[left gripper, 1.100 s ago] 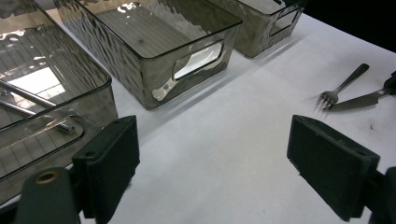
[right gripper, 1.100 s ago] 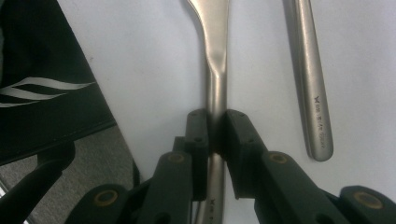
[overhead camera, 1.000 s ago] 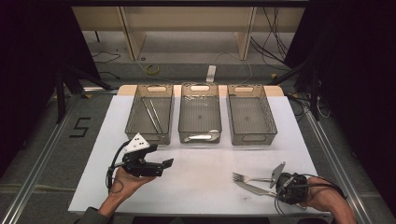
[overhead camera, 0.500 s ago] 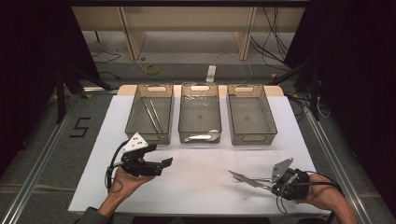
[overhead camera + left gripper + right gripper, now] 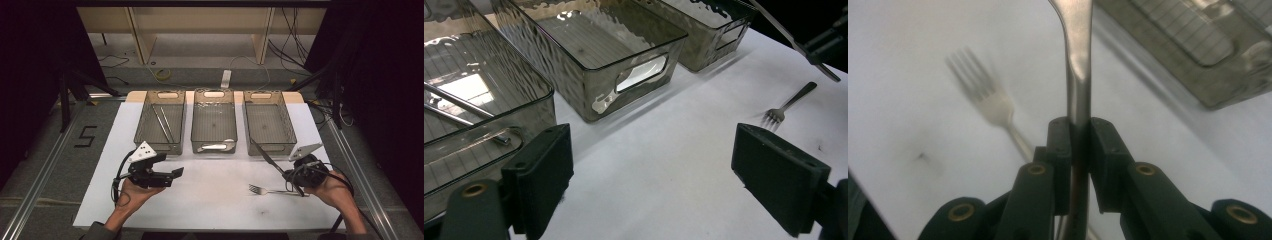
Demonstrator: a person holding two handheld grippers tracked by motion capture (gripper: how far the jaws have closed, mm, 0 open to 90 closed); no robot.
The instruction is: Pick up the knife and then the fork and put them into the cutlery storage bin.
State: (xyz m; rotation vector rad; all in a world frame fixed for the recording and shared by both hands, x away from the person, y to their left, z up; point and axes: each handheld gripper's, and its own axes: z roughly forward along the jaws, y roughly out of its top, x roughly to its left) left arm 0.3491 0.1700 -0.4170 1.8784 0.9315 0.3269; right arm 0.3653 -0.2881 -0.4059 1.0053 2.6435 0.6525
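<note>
My right gripper (image 5: 289, 176) is shut on the handle of a slim metal table knife (image 5: 265, 154), holding it above the table. The blade slants up and left toward the near corner of the right bin (image 5: 287, 131). In the right gripper view the jaws (image 5: 1079, 135) pinch the knife (image 5: 1077, 45) upright between the pads. A fork (image 5: 270, 190) lies flat on the white table just left of that hand, seen blurred as the fork (image 5: 988, 100) below the jaws. My left gripper (image 5: 170, 167) rests open in the left hand with nothing between its pads (image 5: 544, 175).
Three clear bins stand in a row at the back: the left bin (image 5: 145, 125) holds thin metal rods, the middle bin (image 5: 214, 92) has a pale utensil at its near end, and the right one looks bare. The white table (image 5: 215, 200) ends close to both hands.
The right gripper has lifted the knife off the table beside the fork and carried it right and toward the right bin. The fork stays put. The left hand has not moved.
</note>
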